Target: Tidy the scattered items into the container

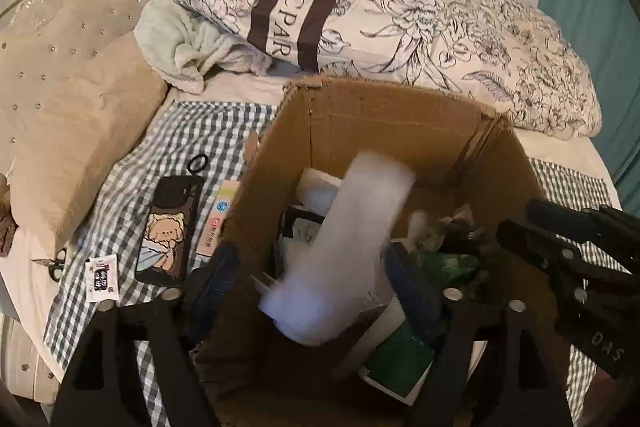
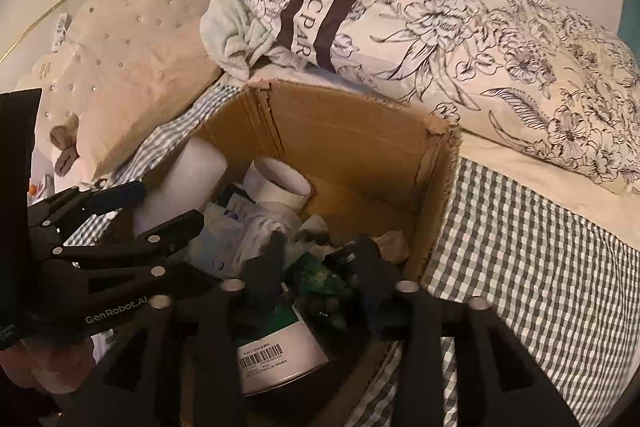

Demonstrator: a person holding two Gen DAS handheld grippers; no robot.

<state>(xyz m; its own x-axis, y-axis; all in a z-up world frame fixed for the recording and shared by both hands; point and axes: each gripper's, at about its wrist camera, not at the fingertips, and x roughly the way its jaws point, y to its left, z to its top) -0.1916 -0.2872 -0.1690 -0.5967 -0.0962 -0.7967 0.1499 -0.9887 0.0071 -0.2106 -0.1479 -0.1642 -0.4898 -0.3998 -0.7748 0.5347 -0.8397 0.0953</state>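
An open cardboard box [image 1: 384,115] stands on the checked bed cloth; it also shows in the right wrist view [image 2: 344,131]. My left gripper [image 1: 312,279] is open over the box, and a blurred white cylinder [image 1: 344,247] is between its fingers, apparently falling free. In the right wrist view the cylinder [image 2: 188,175] leans at the box's left side above the left gripper [image 2: 160,207]. My right gripper [image 2: 316,263] is open above a green-and-white can [image 2: 280,351] and other items inside the box. A phone case [image 1: 168,231], a pink packet [image 1: 218,219], a sachet [image 1: 102,277] and small scissors [image 1: 54,261] lie left of the box.
A floral duvet [image 1: 460,39] and a mint towel [image 1: 184,47] lie behind the box. A beige pillow [image 1: 72,131] is at the left against a studded headboard [image 2: 132,27]. A black hair tie [image 1: 198,163] lies by the phone case. The checked cloth [image 2: 532,259] extends right of the box.
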